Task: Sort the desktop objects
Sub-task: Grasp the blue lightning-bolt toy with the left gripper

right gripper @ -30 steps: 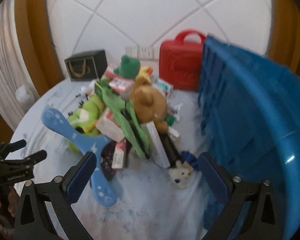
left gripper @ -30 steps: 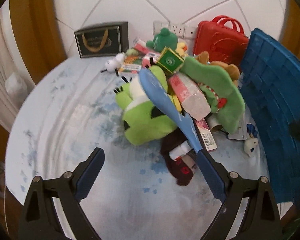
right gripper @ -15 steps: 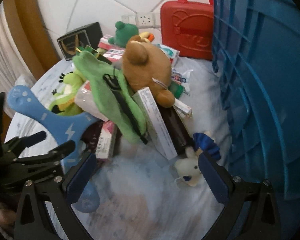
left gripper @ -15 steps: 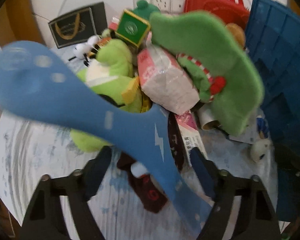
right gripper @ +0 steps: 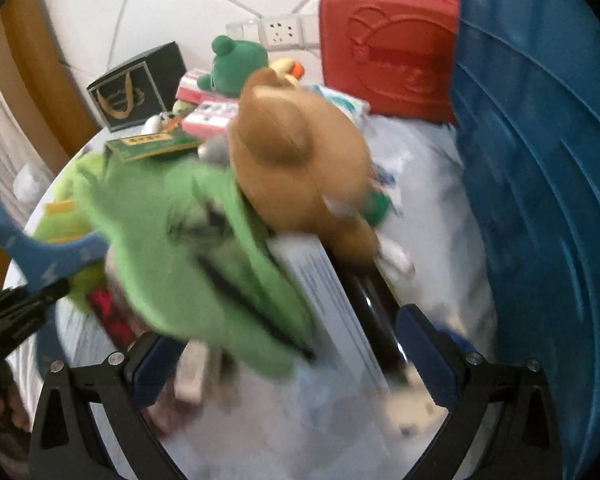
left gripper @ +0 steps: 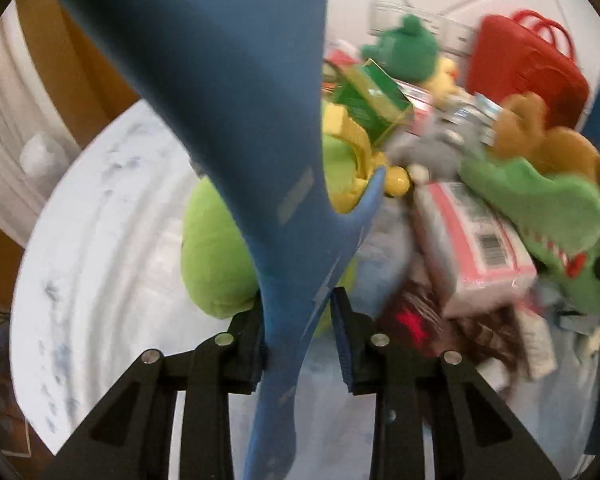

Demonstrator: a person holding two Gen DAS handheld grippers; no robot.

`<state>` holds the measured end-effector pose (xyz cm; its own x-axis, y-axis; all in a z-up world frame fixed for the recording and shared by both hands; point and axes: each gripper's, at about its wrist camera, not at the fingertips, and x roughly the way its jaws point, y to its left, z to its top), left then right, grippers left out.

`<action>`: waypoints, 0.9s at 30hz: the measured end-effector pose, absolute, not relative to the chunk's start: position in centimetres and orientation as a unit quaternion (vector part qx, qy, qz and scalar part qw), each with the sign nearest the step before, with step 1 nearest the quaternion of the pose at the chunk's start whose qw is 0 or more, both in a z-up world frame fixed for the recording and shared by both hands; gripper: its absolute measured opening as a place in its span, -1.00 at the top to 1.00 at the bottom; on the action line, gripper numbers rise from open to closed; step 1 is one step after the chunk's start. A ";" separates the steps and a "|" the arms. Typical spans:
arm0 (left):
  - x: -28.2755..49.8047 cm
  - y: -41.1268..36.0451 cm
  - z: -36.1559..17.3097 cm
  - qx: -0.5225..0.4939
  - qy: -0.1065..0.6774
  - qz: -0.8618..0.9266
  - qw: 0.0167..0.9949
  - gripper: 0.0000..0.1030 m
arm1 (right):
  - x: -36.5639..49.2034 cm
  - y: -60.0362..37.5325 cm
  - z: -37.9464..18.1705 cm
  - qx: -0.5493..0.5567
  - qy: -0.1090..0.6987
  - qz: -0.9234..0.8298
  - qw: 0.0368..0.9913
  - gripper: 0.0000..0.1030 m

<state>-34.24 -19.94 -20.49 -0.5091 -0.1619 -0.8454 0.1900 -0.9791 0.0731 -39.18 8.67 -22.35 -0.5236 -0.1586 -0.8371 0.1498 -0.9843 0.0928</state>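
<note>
Left wrist view: the left claw (left gripper: 298, 336) is closing on the narrow waist of the flat blue Y-shaped plastic toy with a lightning-bolt mark (left gripper: 236, 128). The toy's stem is standing between the two pads; the left pad is already against it, while on the right a sliver of gap is still showing, so the grip is judged not yet firm. Its broad end is rising in front of the heap of plush toys and cartons, close beside the lime-green plush frog (left gripper: 216, 256). For a sound grip, the pads should be meeting the flat faces squarely and staying at the waist, where the toy is thinnest. Lifting should be waiting until both pads are pressing, since the long blade may pivot or drag the frog.

Right wrist view: the right claw (right gripper: 290, 356) is standing wide apart over the green plush crocodile (right gripper: 188, 240) and the white printed carton (right gripper: 324, 292), holding nothing. The blue ribbed plastic crate (right gripper: 540, 184), right of the heap, is the likely destination.
</note>
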 end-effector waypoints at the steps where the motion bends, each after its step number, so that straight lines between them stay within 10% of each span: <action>1: -34.4 -21.2 -20.1 0.481 0.012 -0.869 0.114 0.36 | -40.1 7.9 -22.9 0.487 -0.001 -0.870 0.084 -1.00; 19: -28.3 -32.8 -22.1 0.515 0.063 -0.852 0.068 0.21 | -33.1 -2.1 -24.1 0.523 0.002 -0.846 0.102 -1.00; 27: -28.9 -34.0 -21.7 0.493 0.066 -0.865 0.068 -0.26 | -29.9 -1.1 -22.7 0.519 -0.026 -0.852 0.065 -1.00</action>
<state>-28.88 -33.95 -21.74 -0.5054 -0.0532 -0.8613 0.1829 -0.9820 -0.0466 -29.89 -1.07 -22.69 -0.4527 -0.1379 -0.8809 0.0831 -0.9902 0.1123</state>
